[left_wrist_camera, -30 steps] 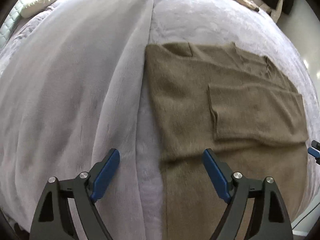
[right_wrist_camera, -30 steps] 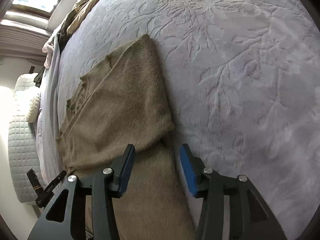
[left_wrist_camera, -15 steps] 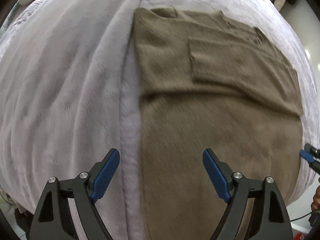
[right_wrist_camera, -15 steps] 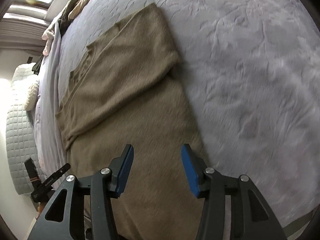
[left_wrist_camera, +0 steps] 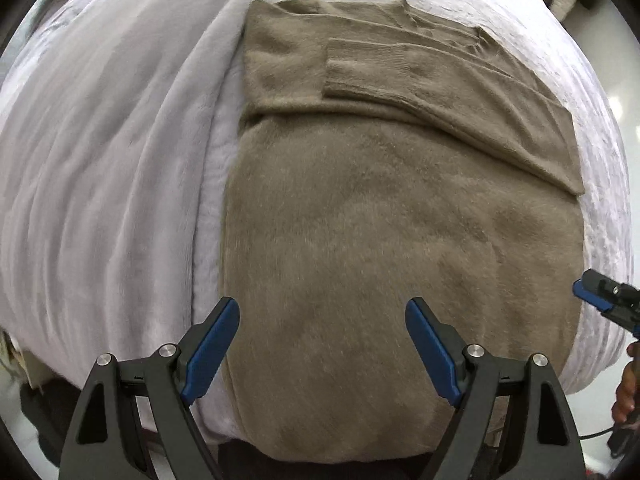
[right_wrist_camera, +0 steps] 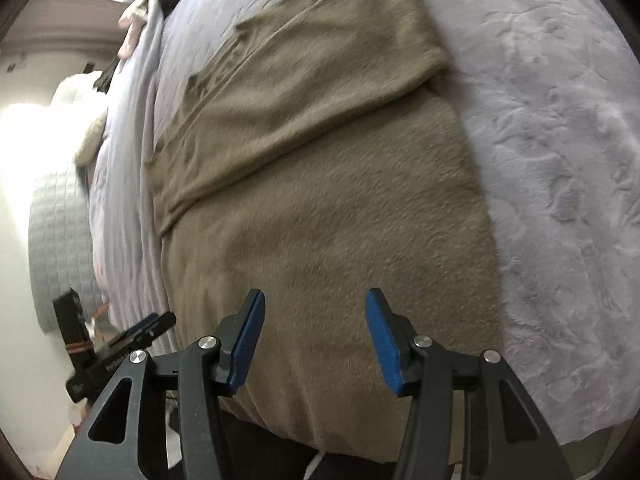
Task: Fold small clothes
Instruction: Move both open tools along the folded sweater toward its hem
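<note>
Sweater [left_wrist_camera: 380, 240] folding is at mid-sequence: both sleeves already lie folded across the chest, and the body has not yet been doubled over. The sweater lies flat on the bed [right_wrist_camera: 560, 140], collar at the far end, hem draped over the near edge. Left gripper [left_wrist_camera: 322, 344] hovers above the hem region with fingers wide and empty; right gripper [right_wrist_camera: 312, 336] hovers above the same region with fingers moderately apart, also empty. Contact with the fabric cannot be confirmed in either view. Next move, as judged: lower each gripper to a hem corner, pinch through all layers, then carry the hem up to the collar so the edges align. The knit is olive-brown, fuzzy and thick, with a ribbed cuff [left_wrist_camera: 340, 68] visible on the upper sleeve; it should hold a crease poorly and may slip between smooth fingers. The bed cover is pale lilac plush with an embossed pattern; a smoother pale sheet [left_wrist_camera: 100, 160] lies just beside the sweater's left edge.
</note>
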The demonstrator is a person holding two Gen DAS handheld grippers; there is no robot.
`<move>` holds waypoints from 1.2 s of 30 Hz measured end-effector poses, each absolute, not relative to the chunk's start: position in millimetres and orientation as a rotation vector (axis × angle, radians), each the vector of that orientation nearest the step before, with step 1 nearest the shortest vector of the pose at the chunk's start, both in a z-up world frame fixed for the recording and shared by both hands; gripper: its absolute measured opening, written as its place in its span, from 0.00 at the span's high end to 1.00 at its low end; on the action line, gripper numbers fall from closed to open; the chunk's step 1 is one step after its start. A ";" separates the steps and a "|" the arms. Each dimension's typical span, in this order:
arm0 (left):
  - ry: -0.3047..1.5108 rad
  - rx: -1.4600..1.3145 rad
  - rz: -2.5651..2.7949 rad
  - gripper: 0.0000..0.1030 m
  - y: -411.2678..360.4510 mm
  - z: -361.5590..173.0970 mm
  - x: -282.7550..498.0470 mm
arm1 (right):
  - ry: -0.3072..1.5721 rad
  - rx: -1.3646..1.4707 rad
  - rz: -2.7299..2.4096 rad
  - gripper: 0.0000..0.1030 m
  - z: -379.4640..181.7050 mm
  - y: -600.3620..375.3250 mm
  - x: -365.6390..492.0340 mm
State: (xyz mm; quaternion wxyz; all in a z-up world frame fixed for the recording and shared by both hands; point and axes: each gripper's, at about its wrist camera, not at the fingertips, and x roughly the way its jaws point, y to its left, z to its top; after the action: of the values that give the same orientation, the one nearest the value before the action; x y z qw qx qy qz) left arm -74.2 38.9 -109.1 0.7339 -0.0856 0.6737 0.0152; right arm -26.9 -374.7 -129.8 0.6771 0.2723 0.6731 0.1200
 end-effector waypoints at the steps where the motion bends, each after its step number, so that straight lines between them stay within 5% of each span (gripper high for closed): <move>1: 1.479 -0.214 0.044 0.17 40.6 -109.3 -76.7 | 1.512 0.599 0.289 0.46 -130.3 -373.3 -26.7; 36: 1.550 -0.311 -0.179 0.17 86.9 -142.6 -240.1 | 1.563 0.557 0.182 0.43 -148.9 -354.2 -158.2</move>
State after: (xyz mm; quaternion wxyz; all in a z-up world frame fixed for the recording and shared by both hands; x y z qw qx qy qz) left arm -240.1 86.9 -142.6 0.7000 -0.1398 0.6957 -0.0803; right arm -158.2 -354.2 -148.9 0.6716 0.2473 0.6938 0.0808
